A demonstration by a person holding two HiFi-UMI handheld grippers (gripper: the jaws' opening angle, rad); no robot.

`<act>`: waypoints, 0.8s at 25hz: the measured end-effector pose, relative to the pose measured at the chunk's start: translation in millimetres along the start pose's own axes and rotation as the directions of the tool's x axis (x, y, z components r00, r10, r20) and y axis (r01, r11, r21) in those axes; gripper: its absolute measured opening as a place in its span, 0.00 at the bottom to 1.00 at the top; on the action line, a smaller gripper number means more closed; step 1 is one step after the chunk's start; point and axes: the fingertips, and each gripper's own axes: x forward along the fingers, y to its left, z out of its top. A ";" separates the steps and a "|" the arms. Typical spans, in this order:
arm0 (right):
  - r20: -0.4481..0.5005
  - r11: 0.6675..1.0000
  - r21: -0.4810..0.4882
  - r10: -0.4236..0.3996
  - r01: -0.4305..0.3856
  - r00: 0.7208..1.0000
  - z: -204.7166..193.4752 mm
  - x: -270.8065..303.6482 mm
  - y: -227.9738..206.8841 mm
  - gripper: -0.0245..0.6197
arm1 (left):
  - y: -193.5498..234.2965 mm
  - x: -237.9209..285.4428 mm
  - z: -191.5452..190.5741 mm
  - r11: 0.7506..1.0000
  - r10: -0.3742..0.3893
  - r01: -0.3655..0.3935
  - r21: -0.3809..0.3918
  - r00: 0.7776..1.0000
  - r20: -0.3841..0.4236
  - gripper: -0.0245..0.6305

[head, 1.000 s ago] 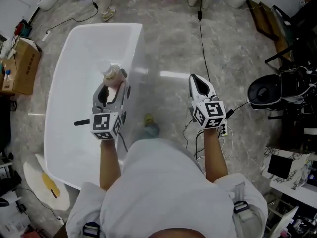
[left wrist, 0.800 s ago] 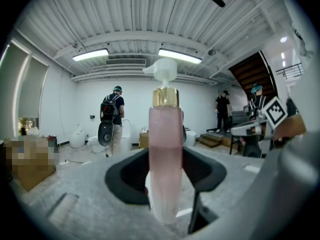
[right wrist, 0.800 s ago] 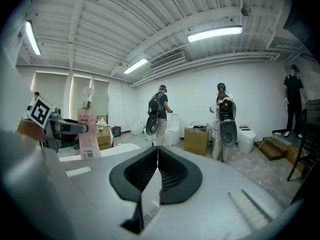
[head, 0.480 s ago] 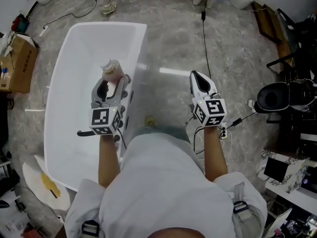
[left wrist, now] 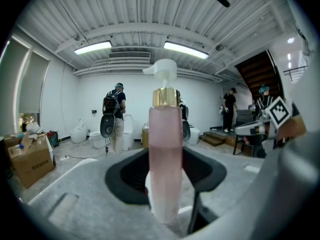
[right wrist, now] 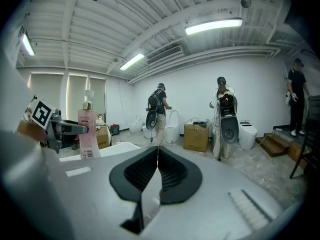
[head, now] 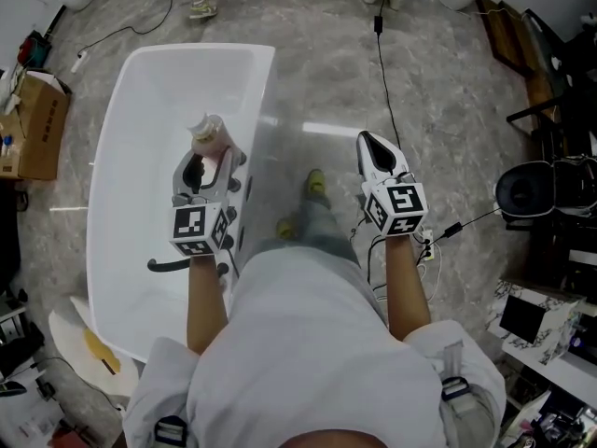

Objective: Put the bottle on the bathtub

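The left fingers [left wrist: 125, 179] squeeze the pink bottle [left wrist: 165, 159], which stands straight up above the right side of the tub [head: 121, 157], and the right fingers [right wrist: 142, 176] are shut on nothing, so I would set it slowly on the flat rim, then let go.

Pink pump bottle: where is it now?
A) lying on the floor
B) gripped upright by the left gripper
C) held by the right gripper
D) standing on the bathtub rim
B: the left gripper clamps the pink pump bottle upright over the bathtub; the right gripper is shut, empty.
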 end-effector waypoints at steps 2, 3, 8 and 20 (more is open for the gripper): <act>-0.005 1.000 0.001 0.011 -0.011 1.000 2.8 13.1 -8.8 0.05 | 2.7 13.7 3.8 1.000 0.009 -0.009 0.001 1.000 -0.003 0.35; -0.008 1.000 0.001 0.016 -0.016 1.000 4.1 20.6 -13.2 0.04 | 5.0 21.0 5.3 1.000 0.014 -0.014 0.002 1.000 -0.007 0.35; -0.039 0.999 0.012 0.032 -0.032 0.999 5.4 68.9 -45.7 0.05 | 18.8 72.3 7.9 1.000 0.031 -0.030 0.003 0.999 -0.037 0.35; -0.159 0.989 0.031 0.146 -0.142 0.977 -36.0 205.2 -115.6 0.05 | 44.1 216.1 -42.0 0.998 0.053 -0.055 -0.008 0.986 -0.157 0.35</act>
